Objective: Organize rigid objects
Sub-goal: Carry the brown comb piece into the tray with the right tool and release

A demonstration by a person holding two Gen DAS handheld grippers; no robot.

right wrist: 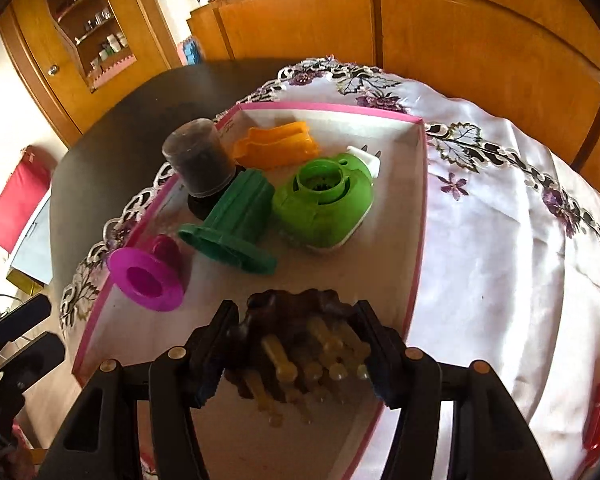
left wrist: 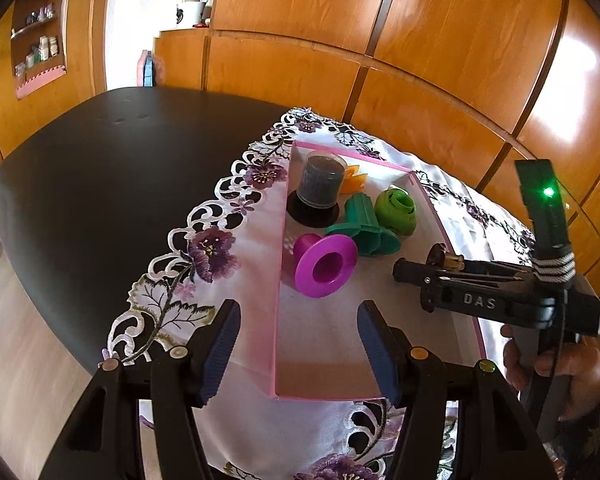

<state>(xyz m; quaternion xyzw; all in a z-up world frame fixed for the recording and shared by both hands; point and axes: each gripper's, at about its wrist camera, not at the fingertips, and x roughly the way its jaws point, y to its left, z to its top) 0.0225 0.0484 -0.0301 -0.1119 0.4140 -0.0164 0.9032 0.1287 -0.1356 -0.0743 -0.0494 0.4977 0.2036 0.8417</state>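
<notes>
Your right tool (right wrist: pixel 296 344) grips a brown rack of yellowish pegs (right wrist: pixel 300 348) low over the near end of the pink-rimmed box (right wrist: pixel 418 208), while your left tool (left wrist: pixel 298 354) hangs open and empty above its near corner.

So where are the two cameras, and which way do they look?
Left wrist: on the left gripper, looking down at the box; its fingers, open and empty, and a hand show.
Right wrist: on the right gripper, over the box; its fingers hold a brown thing.
Both show the purple spool and green plug.
</notes>
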